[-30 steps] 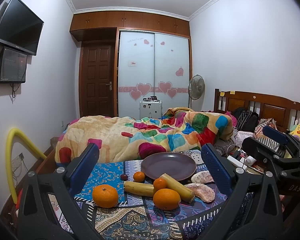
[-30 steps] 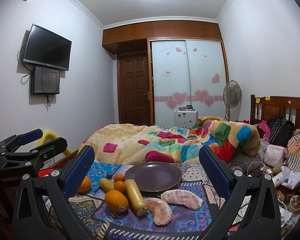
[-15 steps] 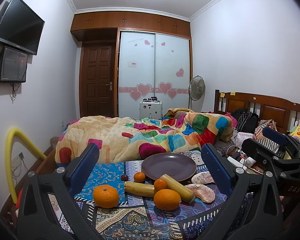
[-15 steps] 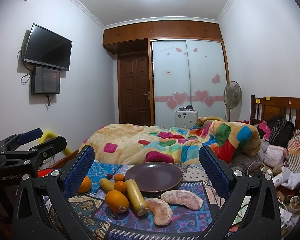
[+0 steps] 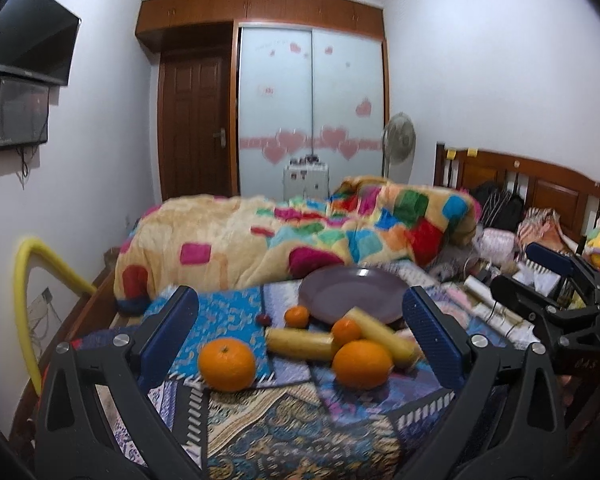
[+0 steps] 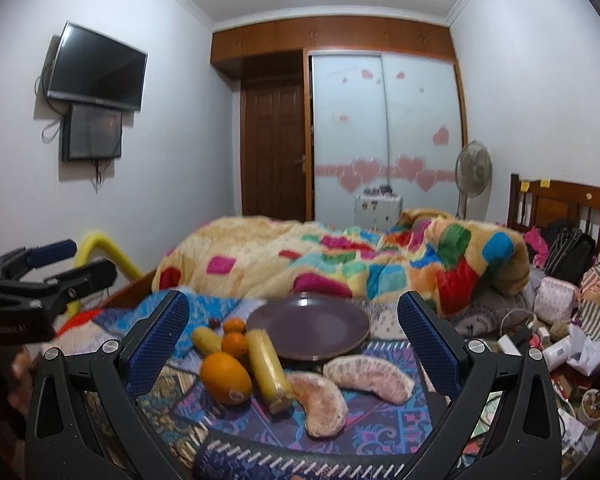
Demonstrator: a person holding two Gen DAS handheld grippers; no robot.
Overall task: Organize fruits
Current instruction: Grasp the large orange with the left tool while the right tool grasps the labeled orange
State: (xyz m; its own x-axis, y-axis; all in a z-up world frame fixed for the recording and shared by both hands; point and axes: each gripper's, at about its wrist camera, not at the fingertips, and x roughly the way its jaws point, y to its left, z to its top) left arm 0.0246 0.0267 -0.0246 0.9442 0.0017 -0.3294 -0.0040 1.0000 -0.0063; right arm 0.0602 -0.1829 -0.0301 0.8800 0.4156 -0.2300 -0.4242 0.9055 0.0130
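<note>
An empty purple plate sits on a patterned cloth. In front of it lie two large oranges, two small oranges, two yellow corn cobs, a small dark red fruit and two peeled pomelo segments. My left gripper is open and empty, hovering before the fruit. My right gripper is open and empty, to the right of the left one.
A bed with a colourful blanket lies behind the cloth. Clutter of bags and boxes fills the right side by the wooden headboard. A yellow tube stands at the left wall.
Both grippers have moved forward and lower toward the fruit, so the fruit looks larger. The left view has also swung a little. Nothing was picked up.
</note>
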